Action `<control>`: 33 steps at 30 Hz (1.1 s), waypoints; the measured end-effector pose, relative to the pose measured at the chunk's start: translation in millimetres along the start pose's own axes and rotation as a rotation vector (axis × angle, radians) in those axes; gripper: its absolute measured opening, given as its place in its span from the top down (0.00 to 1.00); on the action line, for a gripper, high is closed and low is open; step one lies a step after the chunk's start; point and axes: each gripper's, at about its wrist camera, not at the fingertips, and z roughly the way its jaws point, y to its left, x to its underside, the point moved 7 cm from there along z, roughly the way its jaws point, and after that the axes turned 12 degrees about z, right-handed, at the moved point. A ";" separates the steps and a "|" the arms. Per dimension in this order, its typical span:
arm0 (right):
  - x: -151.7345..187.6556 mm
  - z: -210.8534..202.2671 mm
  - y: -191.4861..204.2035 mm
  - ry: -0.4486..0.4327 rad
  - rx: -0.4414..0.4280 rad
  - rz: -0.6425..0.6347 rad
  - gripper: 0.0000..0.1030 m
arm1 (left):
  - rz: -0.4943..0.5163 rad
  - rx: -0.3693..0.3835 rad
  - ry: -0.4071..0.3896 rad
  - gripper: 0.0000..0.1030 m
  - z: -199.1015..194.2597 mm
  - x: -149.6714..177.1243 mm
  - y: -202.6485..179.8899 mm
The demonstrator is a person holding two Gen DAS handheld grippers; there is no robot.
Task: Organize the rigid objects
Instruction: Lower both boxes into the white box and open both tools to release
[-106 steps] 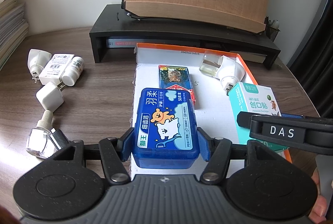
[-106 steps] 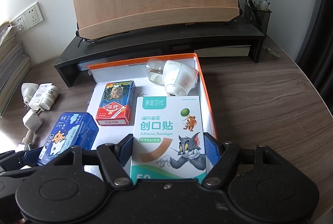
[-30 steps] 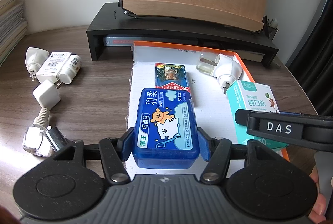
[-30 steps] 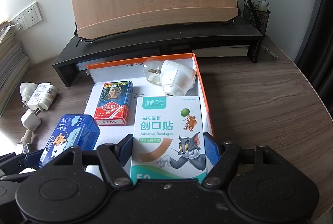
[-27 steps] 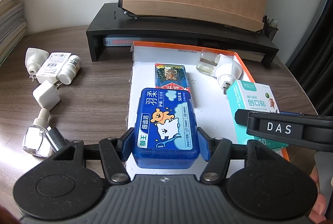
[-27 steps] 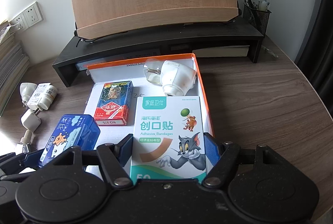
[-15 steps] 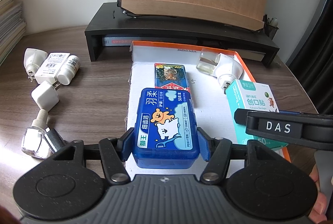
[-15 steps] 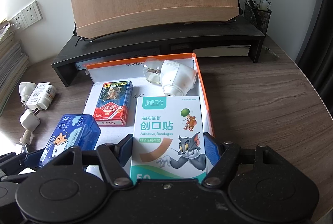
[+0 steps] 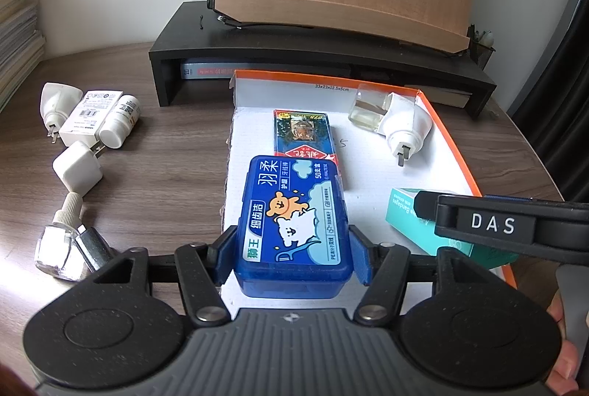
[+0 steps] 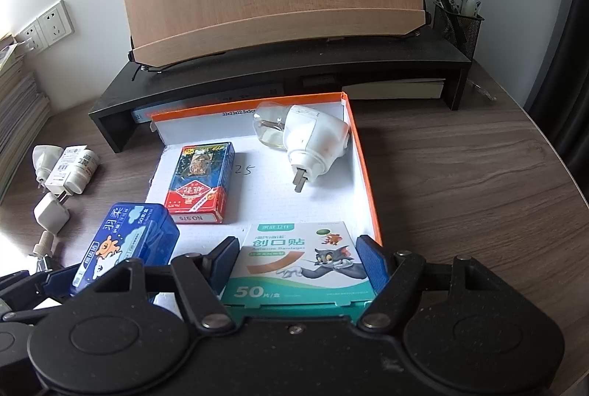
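My left gripper (image 9: 292, 258) is shut on a blue floss-pick box (image 9: 292, 219), held over the near left edge of a white tray with an orange rim (image 9: 454, 145). In the right wrist view the blue box (image 10: 125, 245) shows at lower left. My right gripper (image 10: 298, 260) is shut on a teal bandage box (image 10: 302, 260) that lies almost flat over the tray's (image 10: 364, 168) near right corner. In the tray lie a red-and-blue card pack (image 10: 200, 182) and a white plug-in vaporizer (image 10: 313, 142). The right gripper's body (image 9: 508, 226) hides most of the bandage box (image 9: 405, 212) in the left wrist view.
On the desk left of the tray lie a white plug (image 9: 55, 98), a small white carton (image 9: 88, 109), a pill bottle (image 9: 121, 123), a white charger (image 9: 77, 171) and a glass refill bottle (image 9: 59, 241). A black monitor stand (image 9: 316, 61) runs behind. A mesh pen holder (image 10: 456, 24) stands on it.
The bandage box has tipped in the right gripper: its far end dropped and it now lies much flatter. The left gripper and the blue box have kept still.
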 end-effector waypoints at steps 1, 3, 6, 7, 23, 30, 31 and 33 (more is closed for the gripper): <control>-0.1 0.1 0.1 0.000 0.000 0.000 0.18 | 0.000 0.002 0.000 0.40 0.3 0.0 0.0; -0.8 0.4 0.9 0.000 0.000 -0.001 0.18 | 0.000 0.001 0.002 0.40 0.7 0.5 0.1; -1.3 0.8 1.3 0.000 -0.001 0.000 0.18 | -0.003 0.001 0.002 0.40 1.2 0.3 1.0; -2.3 1.1 2.3 0.001 -0.001 0.000 0.18 | -0.005 0.001 0.003 0.40 1.6 0.1 1.4; -8.2 -9.6 -2.3 -0.058 -0.006 0.021 0.14 | 0.011 0.026 0.009 0.40 6.4 -1.6 -4.6; -7.8 -20.6 -7.9 -0.082 0.019 0.032 0.14 | 0.046 0.055 0.040 0.29 7.7 2.3 -17.4; -7.5 -22.4 -8.3 -0.086 0.020 0.035 0.14 | 0.048 0.056 0.038 0.28 6.2 2.9 -17.9; -6.4 -25.6 -8.1 -0.090 0.021 0.035 0.14 | 0.047 0.048 0.039 0.24 3.0 3.8 -16.7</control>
